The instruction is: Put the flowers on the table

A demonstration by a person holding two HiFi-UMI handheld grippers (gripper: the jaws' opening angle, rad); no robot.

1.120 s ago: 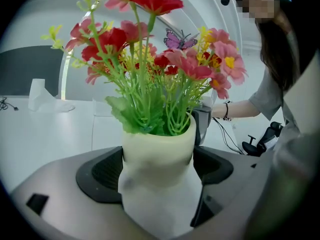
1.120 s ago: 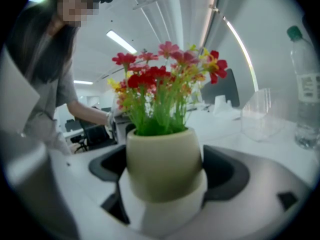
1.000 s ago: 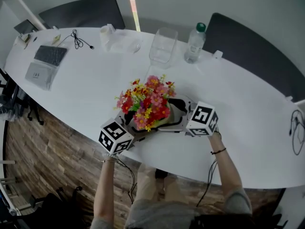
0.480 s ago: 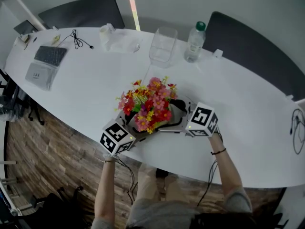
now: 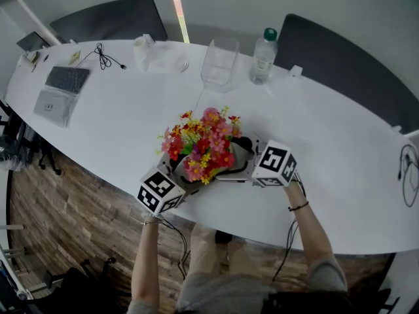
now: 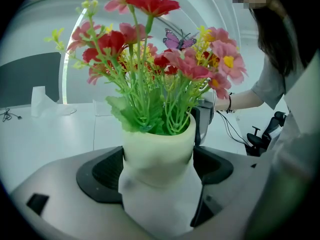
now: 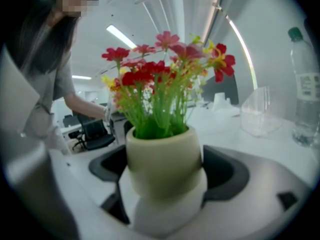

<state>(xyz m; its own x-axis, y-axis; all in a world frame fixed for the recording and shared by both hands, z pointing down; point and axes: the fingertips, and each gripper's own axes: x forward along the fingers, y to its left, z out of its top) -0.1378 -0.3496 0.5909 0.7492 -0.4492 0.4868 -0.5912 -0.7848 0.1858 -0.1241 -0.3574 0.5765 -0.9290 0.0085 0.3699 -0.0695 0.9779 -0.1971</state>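
A bunch of red, pink and yellow artificial flowers [image 5: 201, 142] stands in a cream pot [image 6: 159, 146] with a white lower part. The pot is over the white table [image 5: 340, 149], close to its near edge; whether it touches the top is hidden. My left gripper [image 5: 185, 177] is shut on the pot from the near left, the jaws pressed against both sides of it in the left gripper view [image 6: 157, 171]. From the right, my right gripper [image 5: 240, 161] is shut on the same pot [image 7: 162, 161], its jaws on either flank [image 7: 165, 179].
A clear glass vessel [image 5: 219, 63] and a water bottle [image 5: 263, 48] stand beyond the flowers. A white crumpled bag [image 5: 149, 48], a black cable [image 5: 105, 57] and a keyboard [image 5: 65, 80] lie at the far left. Dark chairs [image 5: 340, 57] line the table's far side.
Both grippers and the pot have drifted very slightly away from the table's near edge. Both grips are unchanged.
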